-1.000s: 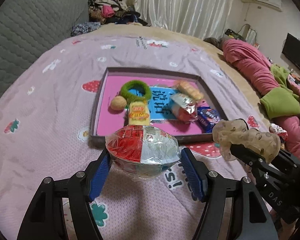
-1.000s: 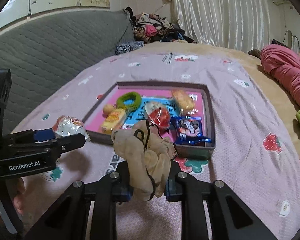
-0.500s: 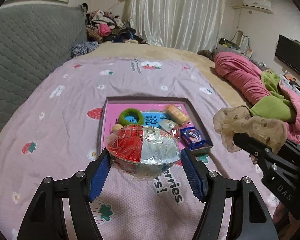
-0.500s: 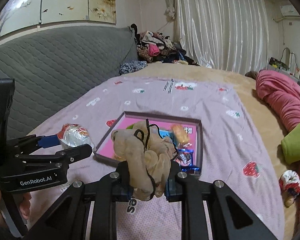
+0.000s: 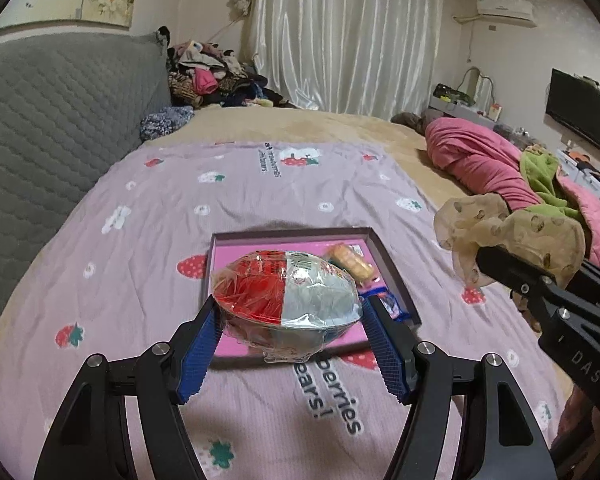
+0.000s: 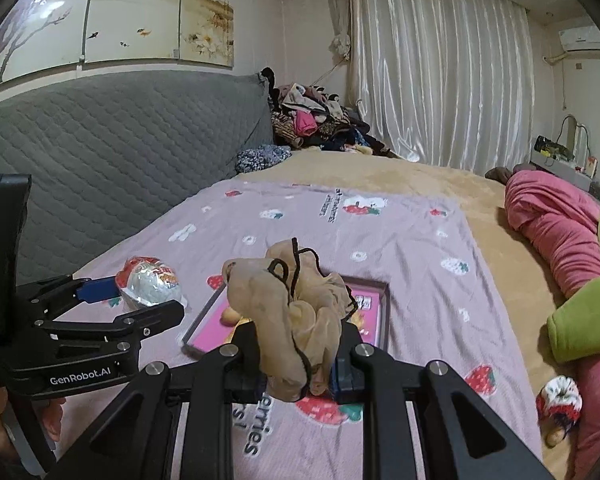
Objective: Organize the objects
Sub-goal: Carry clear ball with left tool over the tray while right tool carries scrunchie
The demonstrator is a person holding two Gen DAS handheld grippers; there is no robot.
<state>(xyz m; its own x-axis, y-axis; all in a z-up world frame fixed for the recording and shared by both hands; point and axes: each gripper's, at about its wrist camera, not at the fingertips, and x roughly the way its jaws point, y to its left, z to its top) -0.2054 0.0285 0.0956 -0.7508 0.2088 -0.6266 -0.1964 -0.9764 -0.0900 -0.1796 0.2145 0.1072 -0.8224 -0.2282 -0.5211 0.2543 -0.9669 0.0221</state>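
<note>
Both claws have risen above the lilac strawberry bedspread (image 5: 260, 200), left claw (image 5: 290, 344) gripping foil egg (image 5: 286, 300), right claw (image 6: 300, 376) pinching stockings (image 6: 288, 312).

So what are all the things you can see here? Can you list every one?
Foil egg: one, red and silver, held up in the left gripper.
Scrunchie: one, beige with a black cord, pinched in the right gripper.
Tray: one, dark rim, pink inside, on the purple blanket.
Snack packet: one, yellow-orange, at the tray's far right.
Blue wrapper: one, in the tray's right side.
Blanket: one, purple with strawberries, on the bed.
Quilt: one, pink, heaped at the right.
Green cloth: one, on the quilt.
Clothes pile: one, mixed colours, by the curtain.
Headboard: one, grey quilted, left.
Left gripper: black, blue pads.
Right gripper: black.
</note>
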